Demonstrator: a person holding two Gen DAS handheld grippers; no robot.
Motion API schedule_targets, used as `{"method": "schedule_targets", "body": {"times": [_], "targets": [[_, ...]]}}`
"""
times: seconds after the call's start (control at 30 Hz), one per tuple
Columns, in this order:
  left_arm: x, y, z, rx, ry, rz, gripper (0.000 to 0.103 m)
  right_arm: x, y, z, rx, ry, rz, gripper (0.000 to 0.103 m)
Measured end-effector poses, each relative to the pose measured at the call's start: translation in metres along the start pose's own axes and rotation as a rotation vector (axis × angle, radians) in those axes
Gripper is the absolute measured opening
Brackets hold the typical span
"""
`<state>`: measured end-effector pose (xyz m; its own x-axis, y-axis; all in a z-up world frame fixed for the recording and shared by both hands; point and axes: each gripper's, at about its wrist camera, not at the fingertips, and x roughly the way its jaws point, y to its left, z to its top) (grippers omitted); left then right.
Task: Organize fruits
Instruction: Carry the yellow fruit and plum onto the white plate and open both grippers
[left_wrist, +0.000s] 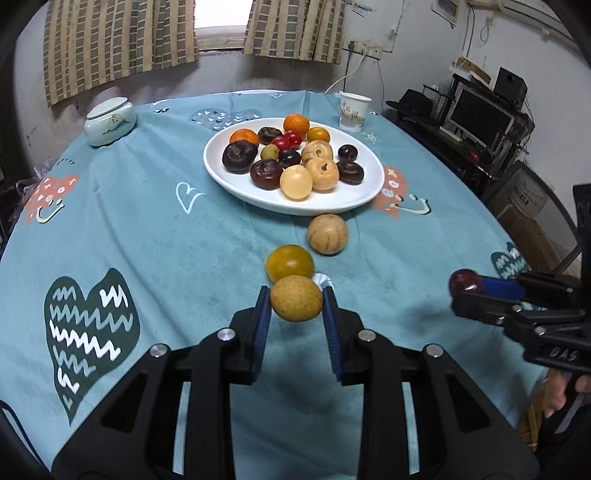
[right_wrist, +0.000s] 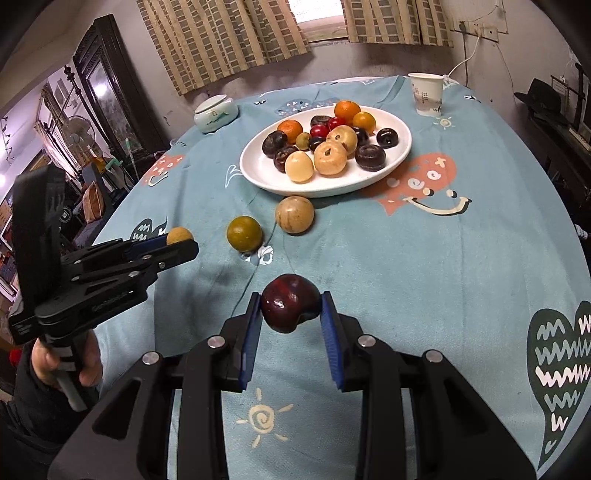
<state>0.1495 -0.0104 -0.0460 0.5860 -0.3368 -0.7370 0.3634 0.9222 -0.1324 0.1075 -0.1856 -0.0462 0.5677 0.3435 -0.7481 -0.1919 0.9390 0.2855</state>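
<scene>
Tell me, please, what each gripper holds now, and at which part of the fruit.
The left gripper holds a small tan fruit, pinched at its two opposite sides. The right gripper holds a dark red fruit, also pinched at its sides.

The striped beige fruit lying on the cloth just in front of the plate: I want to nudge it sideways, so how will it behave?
The striped beige fruit looks nearly round, so a nudge would probably set it rolling rather than sliding. The tablecloth may slow it somewhat. The white plate close behind would likely stop it that way.
</scene>
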Motion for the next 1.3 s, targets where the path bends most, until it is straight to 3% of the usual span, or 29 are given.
{"method": "schedule_targets", "body": {"times": [0.13, 0.3, 0.53, 0.9, 0.93, 1.03, 1.07, 1.13, 1.17, 1.2, 1.3], "targets": [[-0.001, -0.005, 0.013, -0.008, 0.001, 0.027, 0.028, 0.002, -0.002, 0.008, -0.007, -0.004, -0.012, 0.032], [0.011, -0.005, 0.058, -0.01, -0.006, 0.071, 0.028, 0.014, -0.009, 0.051, -0.058, -0.036, -0.012, 0.032], [0.078, 0.016, 0.124, -0.031, 0.062, 0.124, 0.028, 0.069, -0.022, 0.117, -0.113, 0.016, -0.037, 0.032], [0.12, 0.025, 0.136, -0.036, 0.113, 0.126, 0.029, 0.109, -0.027, 0.13, -0.116, 0.067, -0.047, 0.033], [0.121, 0.026, 0.136, -0.037, 0.112, 0.13, 0.032, 0.11, -0.028, 0.13, -0.116, 0.065, -0.045, 0.033], [0.117, 0.028, 0.138, -0.046, 0.089, 0.143, 0.078, 0.116, -0.026, 0.132, -0.135, 0.055, -0.079, 0.034], [0.114, 0.028, 0.139, -0.045, 0.07, 0.15, 0.078, 0.116, -0.025, 0.132, -0.145, 0.043, -0.103, 0.035], [0.108, 0.029, 0.142, -0.041, 0.059, 0.155, 0.078, 0.116, -0.025, 0.133, -0.15, 0.03, -0.111, 0.042], [0.105, 0.03, 0.143, -0.046, 0.052, 0.156, 0.078, 0.115, -0.025, 0.134, -0.151, 0.024, -0.116, 0.067], [0.102, 0.031, 0.143, -0.051, 0.047, 0.154, 0.078, 0.112, -0.024, 0.134, -0.153, 0.0, -0.122, 0.077], [0.09, 0.035, 0.142, -0.071, 0.033, 0.145, 0.078, 0.1, -0.02, 0.135, -0.171, -0.054, -0.135, 0.081]]}}
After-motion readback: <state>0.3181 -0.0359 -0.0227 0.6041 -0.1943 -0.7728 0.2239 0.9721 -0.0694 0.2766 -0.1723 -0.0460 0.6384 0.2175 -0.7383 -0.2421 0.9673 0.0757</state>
